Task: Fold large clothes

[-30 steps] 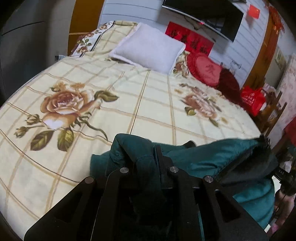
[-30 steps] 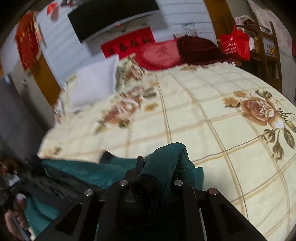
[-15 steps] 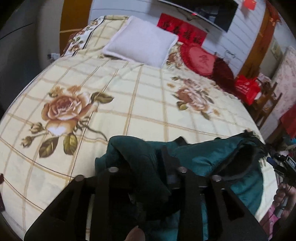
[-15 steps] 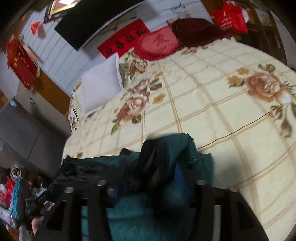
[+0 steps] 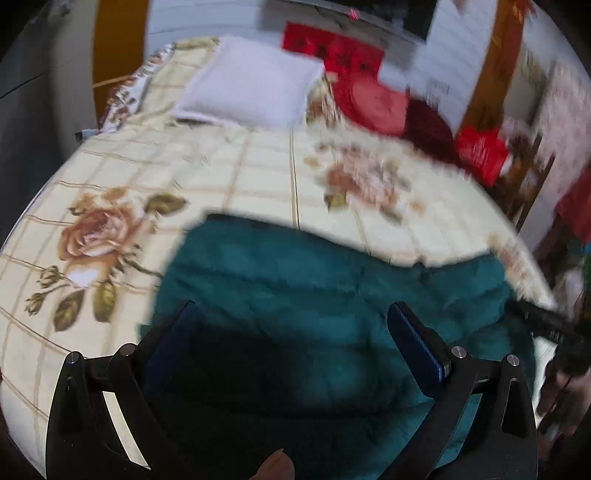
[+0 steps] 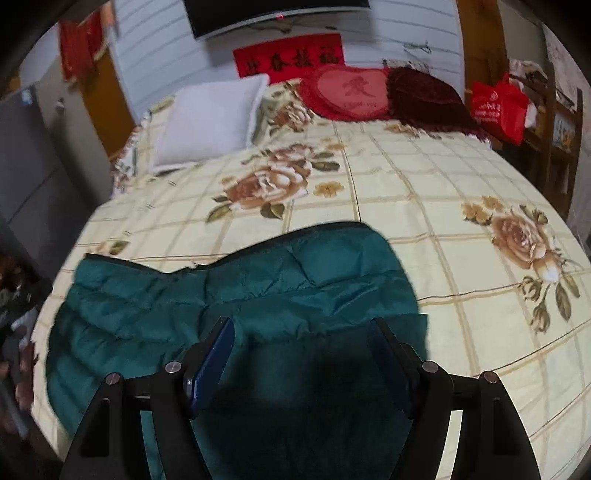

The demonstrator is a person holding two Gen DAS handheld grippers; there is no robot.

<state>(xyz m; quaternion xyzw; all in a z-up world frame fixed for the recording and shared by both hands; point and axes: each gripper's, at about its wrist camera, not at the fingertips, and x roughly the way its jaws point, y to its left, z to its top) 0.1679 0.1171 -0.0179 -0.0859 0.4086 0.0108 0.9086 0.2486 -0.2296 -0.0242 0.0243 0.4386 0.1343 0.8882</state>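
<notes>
While the teal quilted padded jacket (image 6: 258,295) lies on the rose-print bed (image 6: 424,192), left gripper (image 5: 291,325) and right gripper (image 6: 301,343) jaws, just opened, stand wide, empty.

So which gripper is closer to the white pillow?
Left. The white pillow sits almost straight ahead of the left gripper; from the right gripper it lies off to the left.

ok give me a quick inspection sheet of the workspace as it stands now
surface: bed with cream flowered cover
job's things: green padded jacket spread flat at the near edge
clutter: white pillow, red cushion, dark red throw at the head end
grippers: left gripper and right gripper both open above the jacket, jaws just opened, nothing between them
cables: nothing seen
surroundings: screen and red banner on wall, red bag beside bed
</notes>
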